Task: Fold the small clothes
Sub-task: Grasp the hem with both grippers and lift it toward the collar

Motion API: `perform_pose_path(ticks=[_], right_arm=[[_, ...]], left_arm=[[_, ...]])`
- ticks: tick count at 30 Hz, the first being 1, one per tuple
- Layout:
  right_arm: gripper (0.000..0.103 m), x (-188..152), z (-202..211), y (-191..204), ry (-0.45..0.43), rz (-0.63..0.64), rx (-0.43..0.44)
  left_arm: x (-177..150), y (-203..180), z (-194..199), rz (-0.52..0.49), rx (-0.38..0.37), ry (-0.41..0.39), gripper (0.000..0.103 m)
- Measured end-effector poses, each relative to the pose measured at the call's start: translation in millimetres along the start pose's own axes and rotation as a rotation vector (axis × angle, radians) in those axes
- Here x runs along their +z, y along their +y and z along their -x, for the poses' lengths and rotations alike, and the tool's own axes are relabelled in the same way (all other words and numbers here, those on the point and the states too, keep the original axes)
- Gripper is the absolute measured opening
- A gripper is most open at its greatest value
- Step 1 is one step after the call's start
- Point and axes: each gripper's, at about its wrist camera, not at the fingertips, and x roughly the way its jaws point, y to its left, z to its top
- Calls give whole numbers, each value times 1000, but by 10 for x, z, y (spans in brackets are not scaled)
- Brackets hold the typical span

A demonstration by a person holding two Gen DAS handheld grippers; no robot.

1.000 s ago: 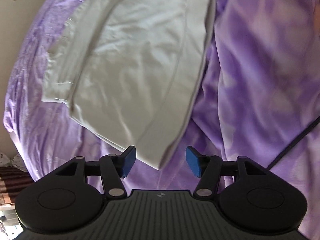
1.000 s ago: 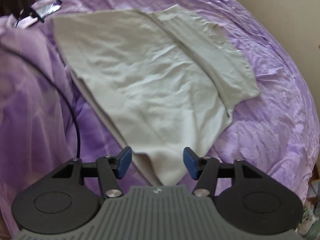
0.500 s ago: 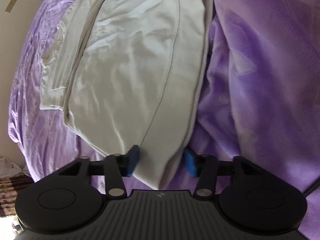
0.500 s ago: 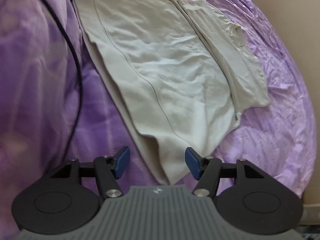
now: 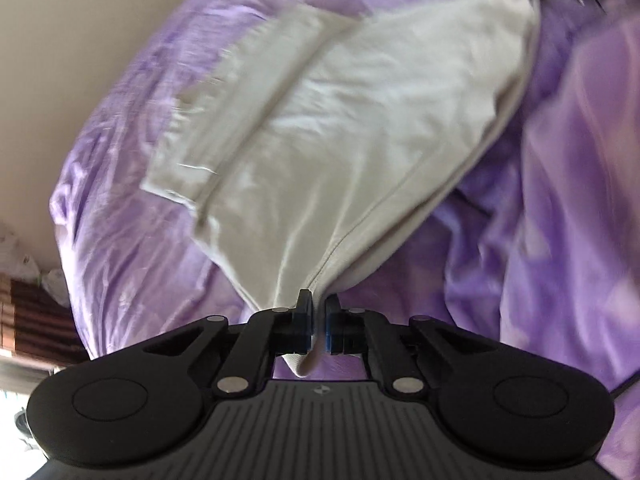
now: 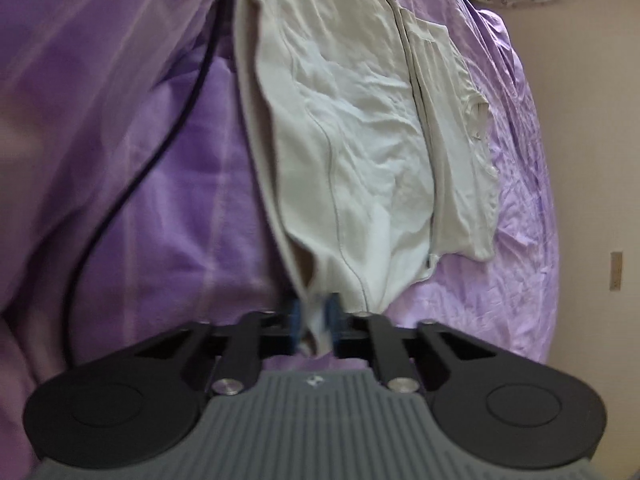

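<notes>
Blue-padded, our left tool point(image 5: 319, 322) pinches one corner of the pale T-shirt point(image 5: 360, 128), and our right tool point(image 6: 315, 320) clamps another corner. The T-shirt, one sleeve point(image 6: 460, 140) folded, lies on the purple bedspread point(image 5: 560, 220) beside a black cable point(image 6: 132, 184).

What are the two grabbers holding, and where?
Both hold the pale T-shirt: left gripper and right gripper each pinch a near corner.
</notes>
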Motion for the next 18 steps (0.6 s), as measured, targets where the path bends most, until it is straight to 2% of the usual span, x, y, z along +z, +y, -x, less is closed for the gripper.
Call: perform_pose_path(ticks=[6,11,15,18], right_arm=[[0,-6,213,-180,-58,-101,-93],[0,-42,449,-580,-130,-312,-220],[0,-55,669,-831,-184,-430,-326],[0,-23,862,-892,-210,-448,-400]], left_arm=[[123,259,237,159,69,-81,5],[216,482,443,288,148,-159,5],[258,563,684,320,203,-230,5],[279,597,881,331,231,-268,5]])
